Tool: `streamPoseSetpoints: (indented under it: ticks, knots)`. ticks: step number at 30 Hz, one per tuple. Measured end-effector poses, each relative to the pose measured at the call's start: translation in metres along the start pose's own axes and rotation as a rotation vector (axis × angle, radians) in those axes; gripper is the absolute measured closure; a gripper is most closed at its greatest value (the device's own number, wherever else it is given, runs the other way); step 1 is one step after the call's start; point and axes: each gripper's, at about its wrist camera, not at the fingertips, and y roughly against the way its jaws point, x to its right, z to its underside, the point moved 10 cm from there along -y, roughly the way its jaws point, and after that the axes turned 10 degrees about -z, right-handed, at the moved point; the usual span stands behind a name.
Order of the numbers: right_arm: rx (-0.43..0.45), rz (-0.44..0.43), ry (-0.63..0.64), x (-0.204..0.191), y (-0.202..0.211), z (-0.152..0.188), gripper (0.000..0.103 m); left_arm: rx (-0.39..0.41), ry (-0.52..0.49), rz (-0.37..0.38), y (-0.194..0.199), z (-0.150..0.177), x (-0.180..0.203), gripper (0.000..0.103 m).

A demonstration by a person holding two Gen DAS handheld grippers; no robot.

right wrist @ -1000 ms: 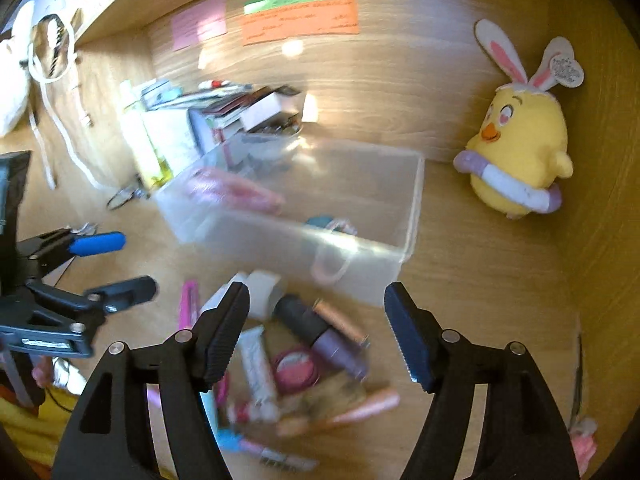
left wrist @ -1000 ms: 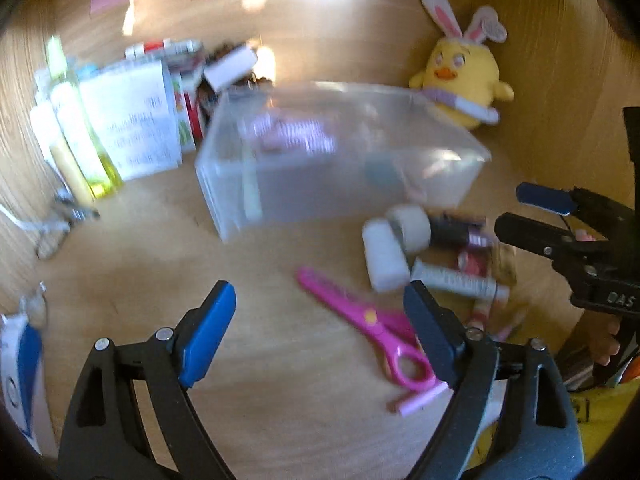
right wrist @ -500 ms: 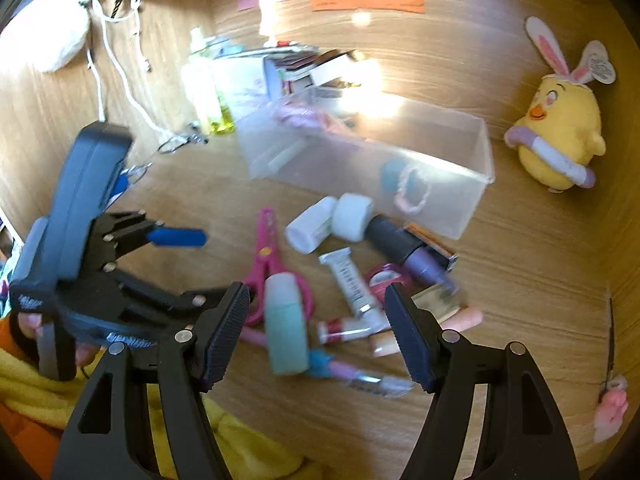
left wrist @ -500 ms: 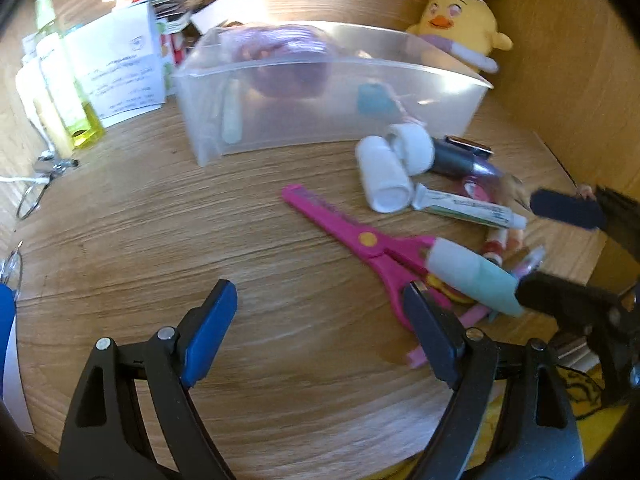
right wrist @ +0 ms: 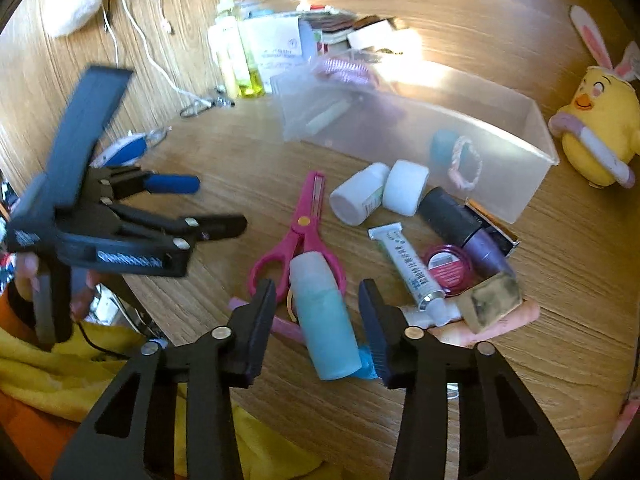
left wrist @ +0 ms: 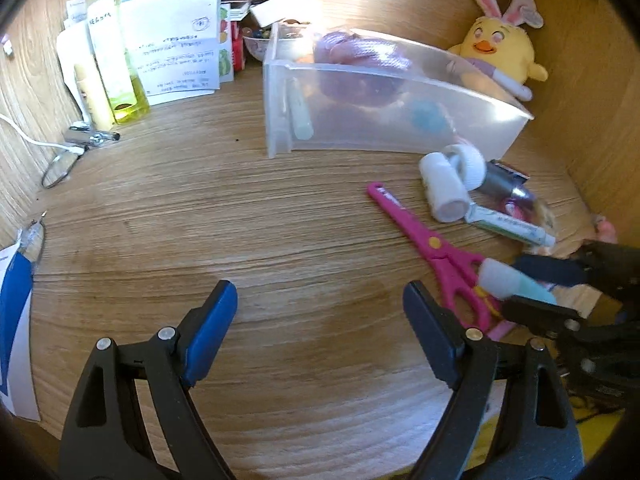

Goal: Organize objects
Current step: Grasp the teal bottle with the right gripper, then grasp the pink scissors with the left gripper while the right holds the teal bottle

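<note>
A teal bottle (right wrist: 328,320) lies on the pink scissors' handles (right wrist: 268,272) at the near edge of the wooden desk. My right gripper (right wrist: 318,286) straddles it and its jaws are closing; a thin gap still shows on each side of the bottle. The left wrist view shows the same bottle (left wrist: 508,280) between the right gripper's fingers (left wrist: 540,272). My left gripper (left wrist: 318,296) hangs open over bare wood, left of the scissors (left wrist: 412,224). A clear plastic bin (right wrist: 536,136) holding a few items stands behind a pile of cosmetics.
Two white bottles (right wrist: 360,196), a tube (right wrist: 408,264), a dark purple bottle (right wrist: 460,220) and a red compact (right wrist: 446,266) lie beside the bin. A yellow plush chick (right wrist: 600,132) sits far right. Bottles and papers (left wrist: 176,56) stand at the back left.
My right gripper has dropped onto the teal bottle and its jaws have narrowed around it. My left gripper has sunk a little toward the desk, still wide.
</note>
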Motion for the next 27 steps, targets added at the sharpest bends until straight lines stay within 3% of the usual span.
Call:
streamPoseSetpoints:
  ticks: [3, 9, 14, 16, 18, 22, 27]
  knots:
    - [-0.002, -0.004, -0.013, 0.006, -0.003, 0.001, 0.080, 0.004, -0.014, 0.032, 0.005, 0.000, 0.013, 0.017]
    - [0.062, 0.013, -0.051, 0.018, 0.011, -0.006, 0.080, -0.011, -0.080, 0.072, 0.004, 0.009, 0.041, 0.017]
    - [0.099, 0.028, -0.074, 0.025, 0.022, -0.011, 0.080, 0.034, -0.141, -0.034, -0.001, 0.003, 0.039, 0.033]
    - [0.115, 0.031, -0.082, 0.028, 0.027, -0.012, 0.080, 0.022, -0.134, -0.040, -0.005, -0.003, 0.031, 0.044]
    - [0.128, 0.036, -0.089, 0.030, 0.031, -0.013, 0.080, 0.008, -0.117, -0.052, -0.009, -0.008, 0.022, 0.048]
    - [0.158, 0.039, -0.110, 0.036, 0.039, -0.017, 0.080, -0.021, -0.071, -0.050, -0.011, -0.010, 0.002, 0.048]
    - [0.190, 0.030, -0.126, 0.042, 0.048, -0.023, 0.080, 0.003, -0.016, 0.034, 0.006, -0.024, 0.002, 0.048]
